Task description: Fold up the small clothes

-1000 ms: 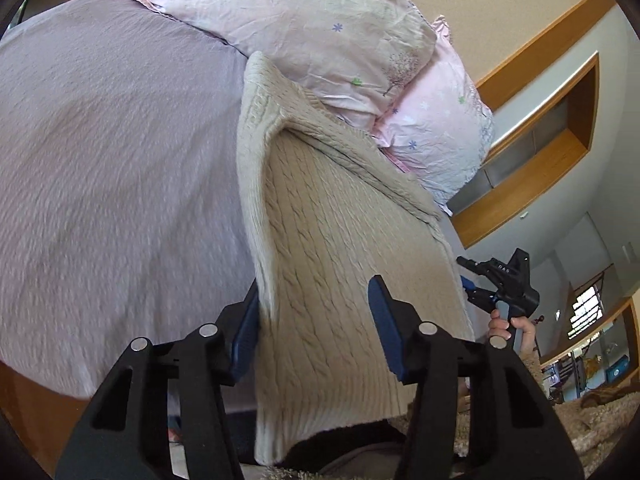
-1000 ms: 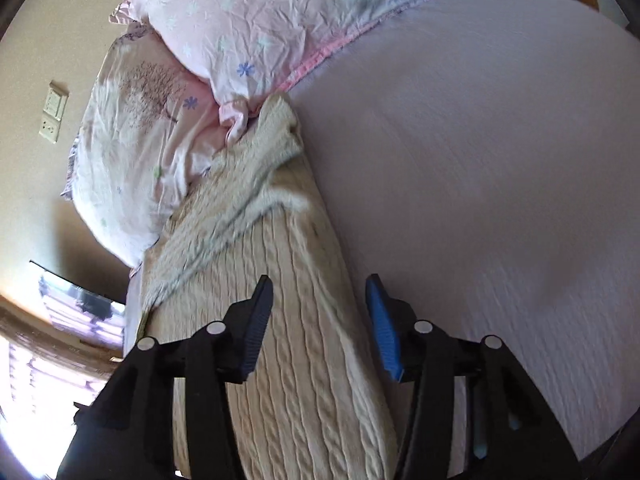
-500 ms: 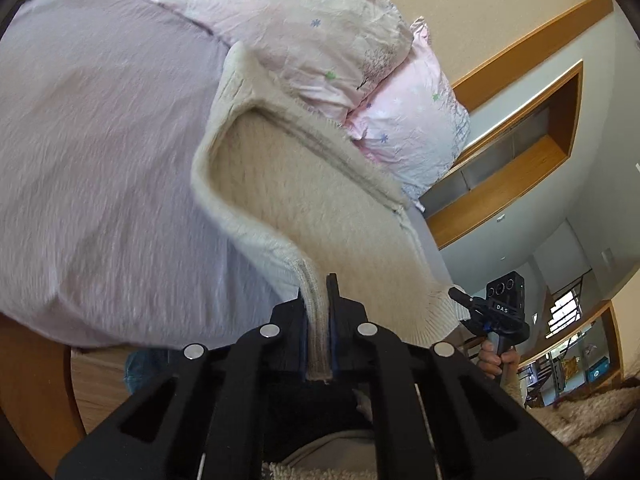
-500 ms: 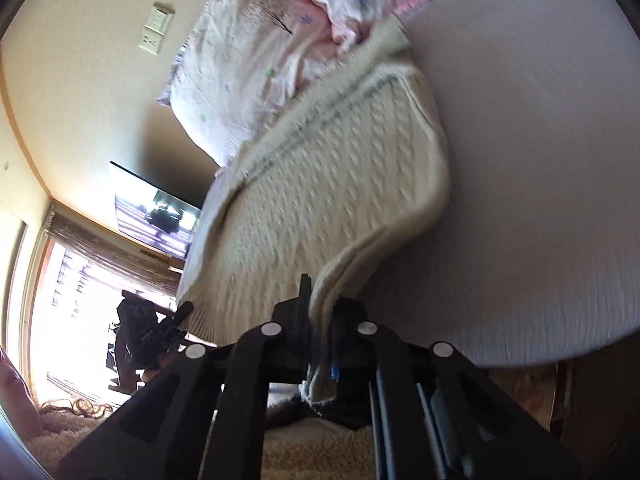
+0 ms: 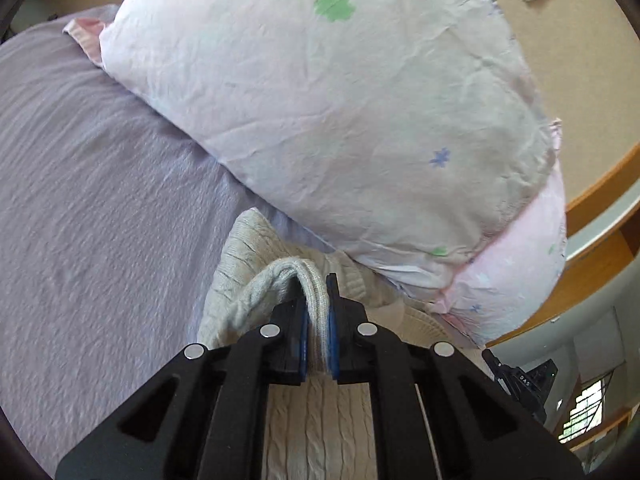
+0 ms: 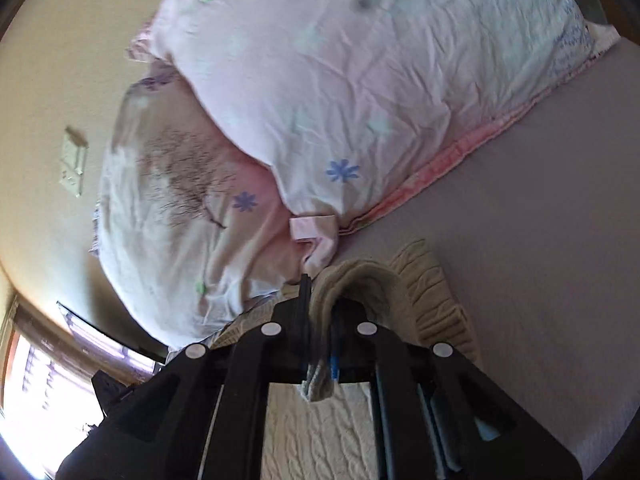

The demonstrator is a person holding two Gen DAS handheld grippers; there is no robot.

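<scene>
A cream cable-knit sweater (image 5: 248, 264) lies on the lilac bed sheet (image 5: 88, 200), its far ribbed edge close to the pillows. My left gripper (image 5: 318, 300) is shut on a fold of the sweater's near edge, carried over the lower layer toward the far edge. In the right wrist view my right gripper (image 6: 320, 312) is shut on another fold of the same sweater (image 6: 424, 296), also near the pillows. Each gripper's jaws pinch the knit between the blue pads.
Two pink flowered pillows (image 5: 340, 120) stacked at the head of the bed, also in the right wrist view (image 6: 360, 80). A beige wall with a light switch (image 6: 74, 160) lies behind them. Wooden trim (image 5: 600, 184) at the right. The sheet (image 6: 540, 200) stretches to the right.
Both grippers closed on the sweater's near edge, lifted it and carried it forward over the sweater toward the pillows, folding the garment in half.
</scene>
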